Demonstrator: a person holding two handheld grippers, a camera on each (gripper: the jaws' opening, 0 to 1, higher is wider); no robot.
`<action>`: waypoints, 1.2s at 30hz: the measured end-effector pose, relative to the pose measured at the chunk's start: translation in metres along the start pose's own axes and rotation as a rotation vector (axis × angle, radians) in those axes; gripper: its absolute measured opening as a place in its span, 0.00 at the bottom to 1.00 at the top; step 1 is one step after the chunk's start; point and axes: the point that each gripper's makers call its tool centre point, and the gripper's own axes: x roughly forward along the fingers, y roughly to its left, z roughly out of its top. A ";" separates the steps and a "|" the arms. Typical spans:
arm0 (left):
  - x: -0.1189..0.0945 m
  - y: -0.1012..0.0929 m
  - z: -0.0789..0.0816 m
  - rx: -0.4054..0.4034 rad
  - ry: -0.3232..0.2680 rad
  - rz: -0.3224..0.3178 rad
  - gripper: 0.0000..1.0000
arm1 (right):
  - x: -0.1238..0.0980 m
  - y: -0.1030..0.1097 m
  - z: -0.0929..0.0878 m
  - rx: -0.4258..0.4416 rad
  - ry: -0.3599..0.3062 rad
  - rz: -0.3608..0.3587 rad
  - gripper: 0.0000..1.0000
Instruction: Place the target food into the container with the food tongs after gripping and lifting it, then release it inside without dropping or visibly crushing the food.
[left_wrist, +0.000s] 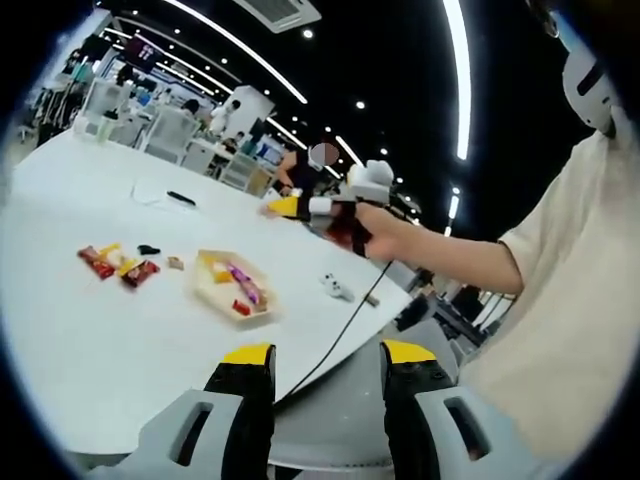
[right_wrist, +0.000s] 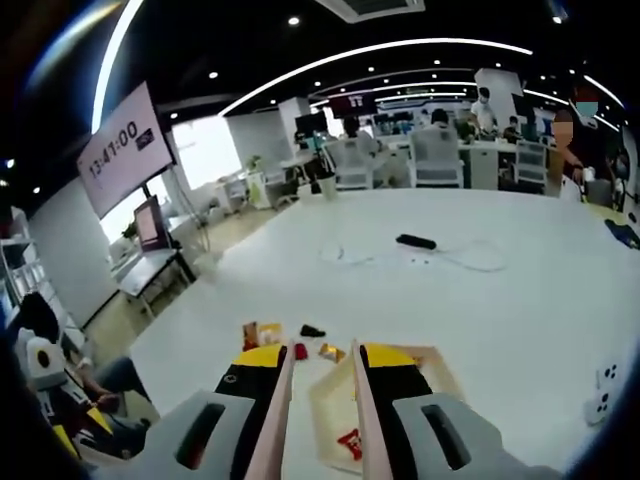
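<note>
White table (right_wrist: 520, 290) holds container (right_wrist: 325, 405) between right fingers (right_wrist: 275, 425).

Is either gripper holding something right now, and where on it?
Right gripper clamps the food tongs across both arms, near their tips; left gripper holds nothing.

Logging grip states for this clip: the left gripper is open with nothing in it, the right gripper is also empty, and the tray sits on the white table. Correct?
Not quite. The right gripper is not empty: the right gripper view shows its jaws closed on pale food tongs. The left gripper is open with nothing in it, and the tray sits on the white table.
</note>
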 end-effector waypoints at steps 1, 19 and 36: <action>0.000 0.000 0.000 0.000 -0.001 0.001 0.41 | 0.000 0.001 0.000 0.000 0.000 0.001 0.29; -0.004 0.004 0.000 -0.010 0.007 0.014 0.41 | 0.012 0.006 0.003 -0.056 0.019 0.014 0.29; 0.011 0.007 0.006 0.004 0.052 -0.028 0.41 | 0.019 0.002 0.000 -0.072 0.041 0.026 0.29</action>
